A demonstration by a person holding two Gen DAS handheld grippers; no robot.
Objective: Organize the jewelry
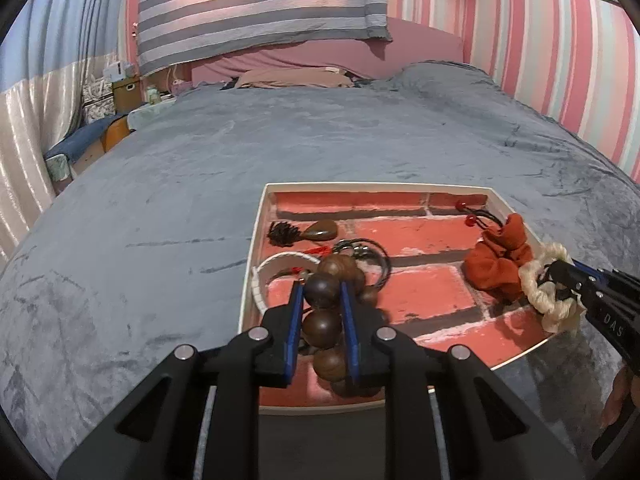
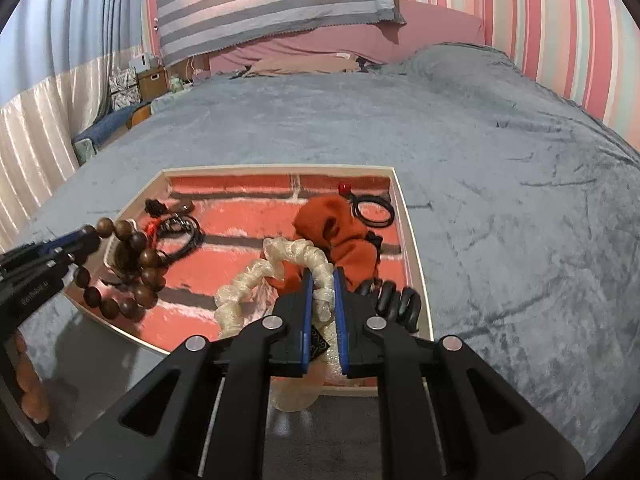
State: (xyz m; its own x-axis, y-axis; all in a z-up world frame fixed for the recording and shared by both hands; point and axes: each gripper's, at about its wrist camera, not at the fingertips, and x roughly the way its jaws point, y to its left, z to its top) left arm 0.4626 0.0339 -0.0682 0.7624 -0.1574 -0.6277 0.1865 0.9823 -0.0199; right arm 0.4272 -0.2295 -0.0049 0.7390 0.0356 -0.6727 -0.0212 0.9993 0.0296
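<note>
left gripper (image 1: 322,292): clenched on wooden bead bracelet (image 1: 326,320) | right gripper (image 2: 320,280): clenched on cream scrunchie (image 2: 244,284) | both above brick-lined tray (image 1: 256,232) on bed (image 1: 160,200)

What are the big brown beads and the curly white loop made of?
The brown beads look like polished wood: dark, grainy and softly shiny. The left gripper holds them. The curly white loop, pinched in the right gripper, looks like glossy, see-through coiled plastic, though it could be shiny fabric.
</note>
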